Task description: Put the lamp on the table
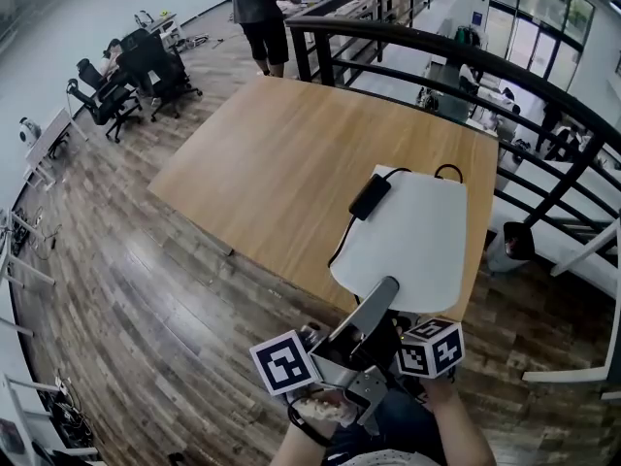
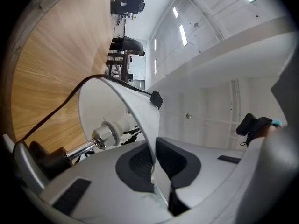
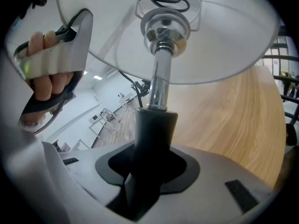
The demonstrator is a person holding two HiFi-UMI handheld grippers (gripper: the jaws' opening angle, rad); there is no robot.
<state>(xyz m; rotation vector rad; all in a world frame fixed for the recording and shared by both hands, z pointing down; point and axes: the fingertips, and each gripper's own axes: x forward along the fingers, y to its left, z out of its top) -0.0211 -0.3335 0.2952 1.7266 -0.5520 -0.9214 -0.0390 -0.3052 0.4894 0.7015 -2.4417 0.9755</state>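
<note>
Right claw (image 3: 148, 171) is clenched on the lamp (image 1: 408, 231) stem (image 3: 150, 125), apparently bearing the weight. Left claw (image 2: 154, 164) pinches the shade (image 2: 135, 101) rim, likely to steady the tilt. Lamp is held ahead, over the table (image 1: 281, 163) edge, not yet set down.

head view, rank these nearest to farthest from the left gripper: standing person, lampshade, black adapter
1. lampshade, its near rim pinched in the left gripper.
2. black adapter, at the shade's far left edge.
3. standing person, beyond the far end of the table.
</note>
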